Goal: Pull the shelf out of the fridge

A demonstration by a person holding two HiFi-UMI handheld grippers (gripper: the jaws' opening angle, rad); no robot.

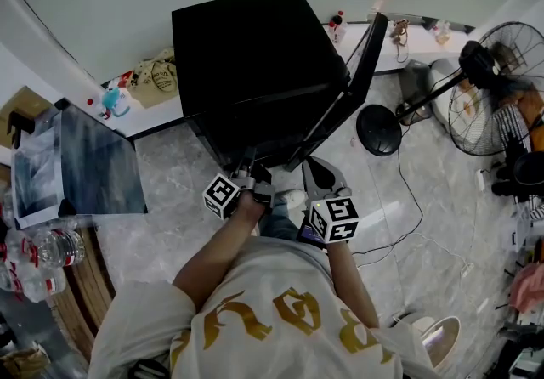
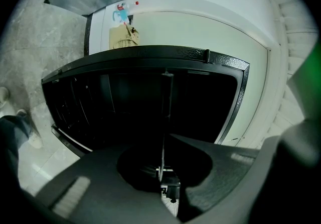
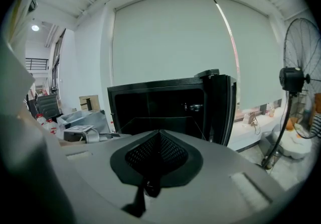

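Left claw (image 2: 164,140) clamps the front edge of the shelf (image 2: 166,102) in the fridge (image 2: 225,61); right claw (image 3: 159,132) closed, empty, beside.

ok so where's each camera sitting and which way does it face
Head view: on the person's head, looking steeply down at the open fridge; shirt, forearms, left claw and right claw show.
Left gripper view: on the left claw, rolled sideways, looking into the fridge; its jaws clamp the shelf.
Right gripper view: on the right claw, level, facing the fridge front; shut jaws show.
Shared: all see the fridge.
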